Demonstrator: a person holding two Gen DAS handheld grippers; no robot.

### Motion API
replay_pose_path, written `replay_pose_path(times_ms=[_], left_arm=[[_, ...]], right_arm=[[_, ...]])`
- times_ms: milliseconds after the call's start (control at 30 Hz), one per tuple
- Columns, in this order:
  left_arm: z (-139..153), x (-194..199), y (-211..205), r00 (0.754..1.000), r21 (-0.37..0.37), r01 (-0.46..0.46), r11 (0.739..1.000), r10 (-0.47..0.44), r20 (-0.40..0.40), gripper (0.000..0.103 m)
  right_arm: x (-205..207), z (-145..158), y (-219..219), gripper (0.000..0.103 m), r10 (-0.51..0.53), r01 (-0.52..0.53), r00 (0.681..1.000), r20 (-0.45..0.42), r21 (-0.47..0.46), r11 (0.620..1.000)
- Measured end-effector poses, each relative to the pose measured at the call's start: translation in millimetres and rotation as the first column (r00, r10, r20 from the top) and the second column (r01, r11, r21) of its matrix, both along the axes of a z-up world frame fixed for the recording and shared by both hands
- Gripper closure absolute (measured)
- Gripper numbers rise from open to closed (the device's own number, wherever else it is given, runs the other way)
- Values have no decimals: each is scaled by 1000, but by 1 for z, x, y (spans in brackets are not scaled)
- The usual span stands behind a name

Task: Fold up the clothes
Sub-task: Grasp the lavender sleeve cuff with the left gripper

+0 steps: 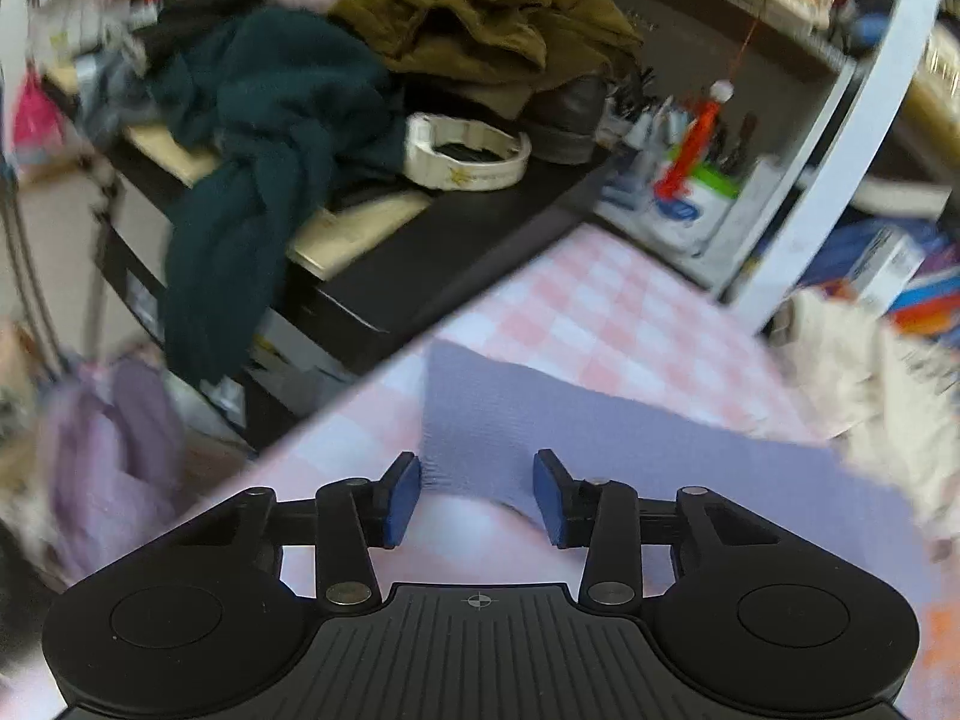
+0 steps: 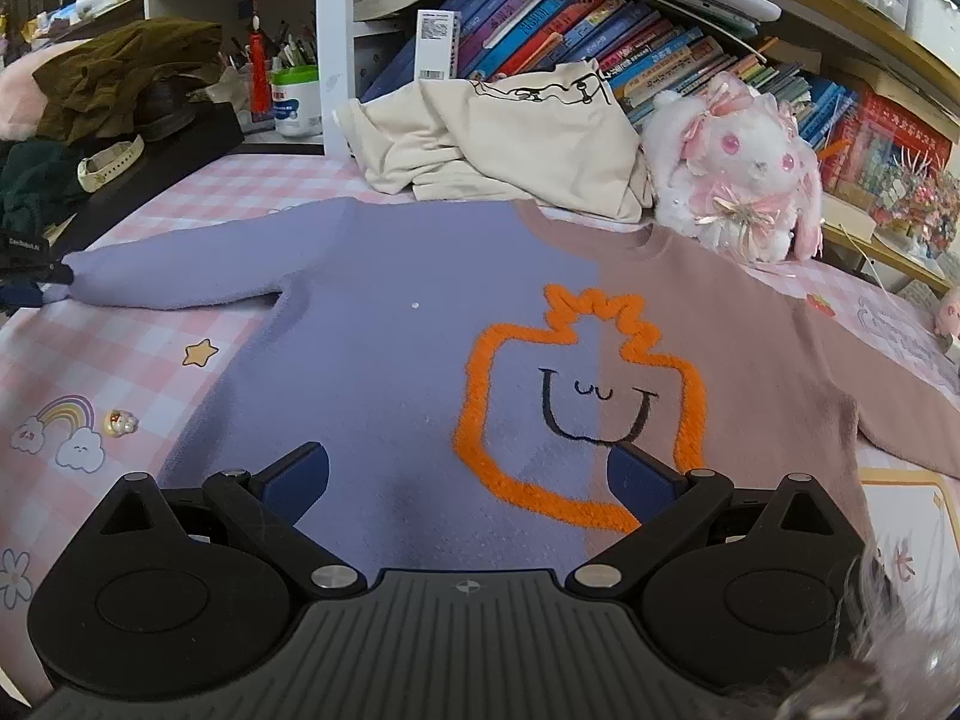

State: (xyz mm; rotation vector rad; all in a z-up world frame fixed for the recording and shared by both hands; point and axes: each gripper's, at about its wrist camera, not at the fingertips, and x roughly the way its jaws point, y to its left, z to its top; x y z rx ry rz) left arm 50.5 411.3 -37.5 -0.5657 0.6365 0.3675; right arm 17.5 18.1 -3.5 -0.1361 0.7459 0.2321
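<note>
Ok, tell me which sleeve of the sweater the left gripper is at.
The purple sleeve, stretched toward the black desk; the left gripper straddles its cuff. The brown sleeve lies untouched.

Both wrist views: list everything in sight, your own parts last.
sweater: one, lilac and dusty pink, orange outline face, flat on the checked cloth
sleeve cuff: one, lilac, between the left jaws
checked cloth: one, pink and white, under the sweater
cream garment: one, crumpled behind the sweater
plush rabbit: one, white and pink, beside the books
books: many, mixed colours, on the shelf
olive garment: one, heaped on the black table
teal garment: one, draped off the table
left gripper: pads at the cuff
right gripper: open over the sweater
</note>
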Motion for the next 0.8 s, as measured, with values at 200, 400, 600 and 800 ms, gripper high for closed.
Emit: replay_pose_path(times_ms=[200, 400, 600, 800], left_arm=[[-6, 9, -16, 996, -140, 74, 987, -67, 57, 64], [-7, 14, -17, 997, -145, 62, 987, -53, 63, 64], [-11, 7, 13, 994, -238, -41, 970, 63, 84, 64], [-12, 8, 14, 991, -261, -72, 963, 98, 87, 61]], right_arm=[[1, -1, 0, 3, -3, 3, 1000, -4, -1, 1000], [0, 0, 0, 3, -5, 5, 1000, -1, -4, 1000], [-1, -1, -3, 3, -21, 21, 1000, -11, -1, 1000], [-6, -4, -3, 3, -13, 13, 1000, -19, -26, 1000]])
